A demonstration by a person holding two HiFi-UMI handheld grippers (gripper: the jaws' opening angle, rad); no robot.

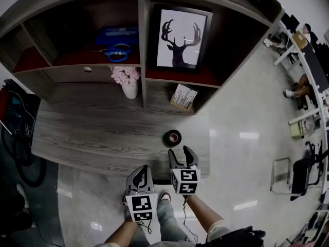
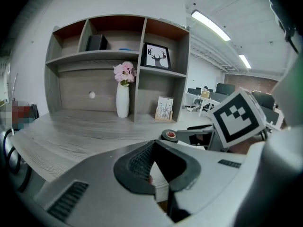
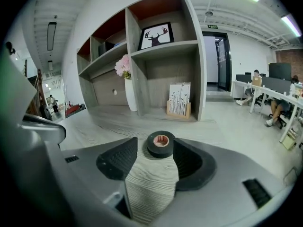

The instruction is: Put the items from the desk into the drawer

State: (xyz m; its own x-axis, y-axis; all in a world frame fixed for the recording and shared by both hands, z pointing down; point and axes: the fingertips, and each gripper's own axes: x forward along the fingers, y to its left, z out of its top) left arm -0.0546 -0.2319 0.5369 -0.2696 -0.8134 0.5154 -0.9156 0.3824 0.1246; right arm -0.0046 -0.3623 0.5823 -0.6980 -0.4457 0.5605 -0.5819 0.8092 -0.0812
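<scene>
Tape: black roll of tape [image 1: 172,137] lying flat near the front right of the grey wood-grain desk [image 1: 92,127]
Right gripper [image 1: 181,151]: jaws apart, just short of the roll
Left gripper [image 1: 142,170]: jaws together, empty
Behind: white vase of pink flowers [image 1: 130,86], wooden card holder [image 1: 183,96]

The tape roll [image 1: 172,138] lies near the front right corner of the desk [image 1: 92,133]. Behind it, a card holder [image 1: 183,98] sits in the shelf unit's [image 1: 145,94] lower right compartment, with the framed picture [image 1: 179,37] above. The vase [image 1: 129,89] stands left of the divider, beneath the scissors [image 1: 119,51].
</scene>
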